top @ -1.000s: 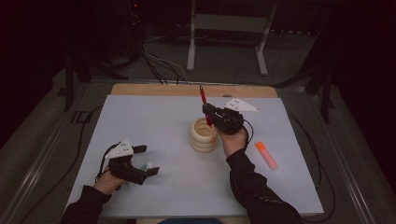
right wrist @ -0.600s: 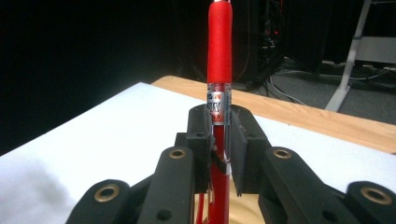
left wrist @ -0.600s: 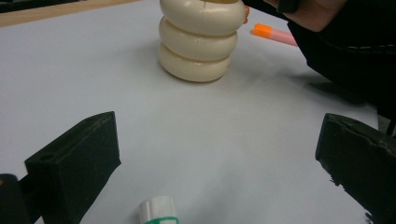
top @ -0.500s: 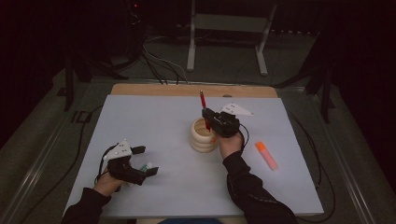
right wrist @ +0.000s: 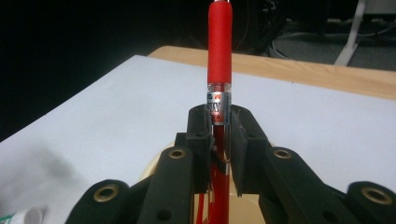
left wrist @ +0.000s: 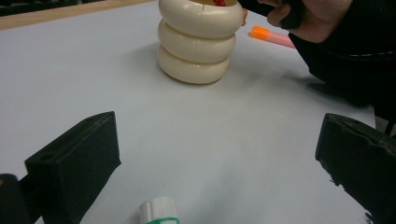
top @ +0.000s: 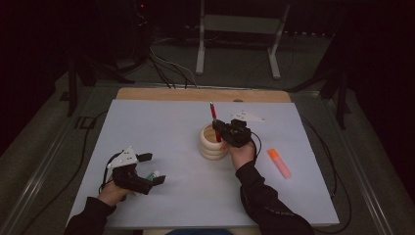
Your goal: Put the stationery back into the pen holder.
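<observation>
At the lower left of the high view I see my left gripper (top: 148,169) low over the white tabletop (top: 161,122), jaws wide apart with nothing gripped. Between them lies a small white tube (top: 156,174) with a green band; in the left gripper view it is cut off by the bottom edge (left wrist: 159,211), so I cannot tell what it is. Toward the centre stands the cream ringed cup (top: 212,142), three stacked bulges, upright; the left gripper view crops its rim at the top (left wrist: 196,42). Just right of the cup, my right gripper (top: 219,131) has its jaws clamped on a red pen (top: 214,120), which stands nearly upright with its lower end down inside the cup. In the right gripper view the pen (right wrist: 219,60) runs off the top edge, and its lower end is lost behind the jaws, so I cannot see whether it touches the bottom. The cup's interior is too dark to make out from above. At centre right an orange marker (top: 279,163) lies flat, well apart from the cup.
</observation>
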A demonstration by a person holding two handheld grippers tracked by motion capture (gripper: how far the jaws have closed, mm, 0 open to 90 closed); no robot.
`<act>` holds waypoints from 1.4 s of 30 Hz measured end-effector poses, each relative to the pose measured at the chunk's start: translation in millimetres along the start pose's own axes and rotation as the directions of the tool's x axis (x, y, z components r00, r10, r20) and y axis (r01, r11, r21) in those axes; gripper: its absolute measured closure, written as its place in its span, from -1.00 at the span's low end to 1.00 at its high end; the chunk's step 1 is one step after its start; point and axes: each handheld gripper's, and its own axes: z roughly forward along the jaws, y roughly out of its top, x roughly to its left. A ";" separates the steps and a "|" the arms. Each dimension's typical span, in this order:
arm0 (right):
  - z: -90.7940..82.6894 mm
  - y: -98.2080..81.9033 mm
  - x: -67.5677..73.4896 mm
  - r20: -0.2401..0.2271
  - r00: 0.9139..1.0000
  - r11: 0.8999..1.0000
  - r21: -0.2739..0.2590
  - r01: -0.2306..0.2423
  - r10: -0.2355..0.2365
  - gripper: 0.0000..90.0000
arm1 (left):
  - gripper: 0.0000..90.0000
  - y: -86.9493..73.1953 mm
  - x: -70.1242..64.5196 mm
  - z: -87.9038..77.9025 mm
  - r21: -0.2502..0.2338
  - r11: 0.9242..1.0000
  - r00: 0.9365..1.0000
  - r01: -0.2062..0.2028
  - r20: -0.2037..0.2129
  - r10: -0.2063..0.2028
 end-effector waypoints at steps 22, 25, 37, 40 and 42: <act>-14.6 15.7 1.5 -0.005 1.000 1.000 0.005 -0.014 0.014 -0.10 | -0.99 0.4 0.5 -1.1 -0.004 1.000 1.000 -0.003 0.000 0.003; -19.3 18.3 -0.5 -0.024 0.999 1.000 -0.013 -0.027 0.026 -0.23 | -0.99 0.5 0.4 -1.0 -0.004 1.000 1.000 -0.005 0.004 0.005; -56.0 29.4 -11.7 -0.069 0.996 0.998 -0.036 0.059 -0.061 -0.82 | -0.99 1.2 -0.2 -0.6 -0.005 1.000 1.000 -0.007 0.010 0.007; -64.6 30.5 -16.5 -0.072 0.994 0.996 -0.038 0.076 -0.079 -0.96 | -0.99 1.6 -0.4 -0.7 -0.006 1.000 1.000 -0.009 0.008 0.009; -70.6 29.6 -19.6 -0.054 0.993 0.993 -0.061 0.100 -0.103 -0.96 | -0.99 1.6 -0.2 -0.8 -0.007 1.000 1.000 -0.007 0.008 0.007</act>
